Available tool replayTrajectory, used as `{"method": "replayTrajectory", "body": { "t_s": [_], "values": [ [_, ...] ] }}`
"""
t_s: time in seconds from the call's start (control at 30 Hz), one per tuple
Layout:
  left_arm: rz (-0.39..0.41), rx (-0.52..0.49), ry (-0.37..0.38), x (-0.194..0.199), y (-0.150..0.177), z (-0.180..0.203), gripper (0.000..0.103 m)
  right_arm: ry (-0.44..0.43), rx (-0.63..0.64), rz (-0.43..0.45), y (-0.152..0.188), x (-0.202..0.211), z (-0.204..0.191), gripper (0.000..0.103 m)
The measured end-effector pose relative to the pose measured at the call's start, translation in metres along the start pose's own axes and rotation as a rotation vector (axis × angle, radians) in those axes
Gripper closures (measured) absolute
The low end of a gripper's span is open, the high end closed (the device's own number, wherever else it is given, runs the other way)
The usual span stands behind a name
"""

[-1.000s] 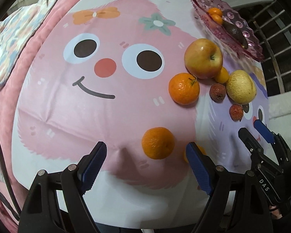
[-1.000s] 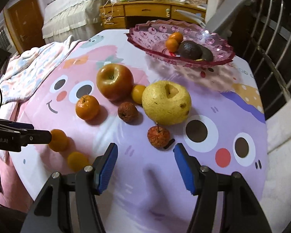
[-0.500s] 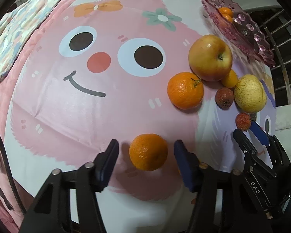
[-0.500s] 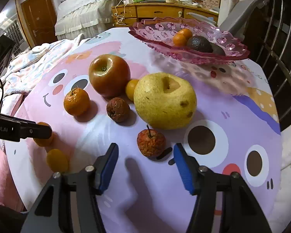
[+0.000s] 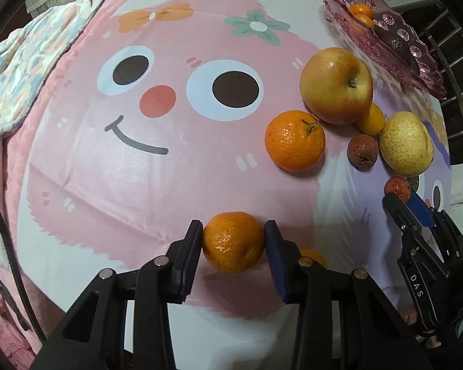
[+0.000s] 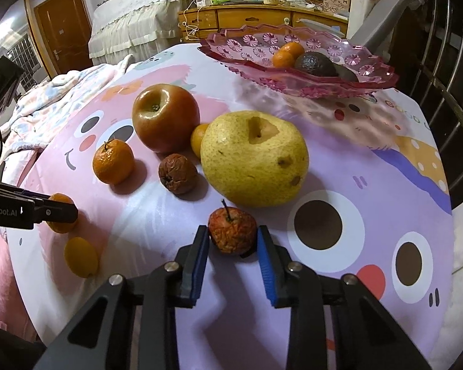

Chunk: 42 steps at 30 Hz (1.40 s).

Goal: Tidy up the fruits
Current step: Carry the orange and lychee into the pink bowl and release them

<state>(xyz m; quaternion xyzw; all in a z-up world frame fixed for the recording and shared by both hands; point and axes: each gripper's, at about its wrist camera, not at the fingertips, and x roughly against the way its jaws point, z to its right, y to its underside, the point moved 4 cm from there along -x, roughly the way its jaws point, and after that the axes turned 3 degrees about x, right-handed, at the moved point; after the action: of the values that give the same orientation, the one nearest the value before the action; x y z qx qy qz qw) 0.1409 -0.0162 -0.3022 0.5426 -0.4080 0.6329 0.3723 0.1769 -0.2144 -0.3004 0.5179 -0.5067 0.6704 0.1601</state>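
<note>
Both hand-held grippers are closed in on fruit at the near edge of the surface, which is draped in a cartoon-face cloth. The left hand-held gripper has its 2 pads pressed against the sides of a small mandarin, which fills the gap between them; whether it is already lifted I cannot tell. The right hand-held gripper straddles a small wrinkled red fruit with a stem. Its pads sit at the fruit's sides with little or no gap, so contact looks likely but I cannot confirm a firm grip.

The relation that matters next is where the pink glass dish lies. It sits at the far right of the surface, beyond the yellow pear and the red apple, and already holds 2 small oranges and a dark avocado. From the right hand-held gripper it is straight ahead and slightly right, with the pear directly in the path. From the left one it is farther off, diagonally across the apple and a larger mandarin. The right hand is therefore nearer.

In my judgement each fruit must be raised above the pear and apple before travelling to the dish, and both being round, they could roll from a light pinch.
</note>
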Motion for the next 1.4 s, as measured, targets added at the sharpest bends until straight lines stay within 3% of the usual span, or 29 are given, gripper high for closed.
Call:
{"method": "replayTrajectory", "body": {
  "t_s": [0.4,0.87,1.1,1.4],
  "values": [
    [0.069,-0.04,-0.007,0.064,-0.03,0.014,0.064,-0.022,0.024,0.068,-0.036,0.047,-0.004,0.072],
    [0.215,-0.182,0.038,0.121,-0.119,0.06,0.064,0.016,0.0,0.179,-0.1,0.082,0.01,0.072],
    [0.234,-0.254,0.06,0.116,-0.159,0.087,0.064,0.066,-0.04,0.188,-0.121,0.08,0.023,0.072],
    [0.221,-0.334,0.156,0.089,-0.199,0.116,0.064,0.094,-0.143,0.136,-0.137,0.047,0.044,0.072]
  ]
}}
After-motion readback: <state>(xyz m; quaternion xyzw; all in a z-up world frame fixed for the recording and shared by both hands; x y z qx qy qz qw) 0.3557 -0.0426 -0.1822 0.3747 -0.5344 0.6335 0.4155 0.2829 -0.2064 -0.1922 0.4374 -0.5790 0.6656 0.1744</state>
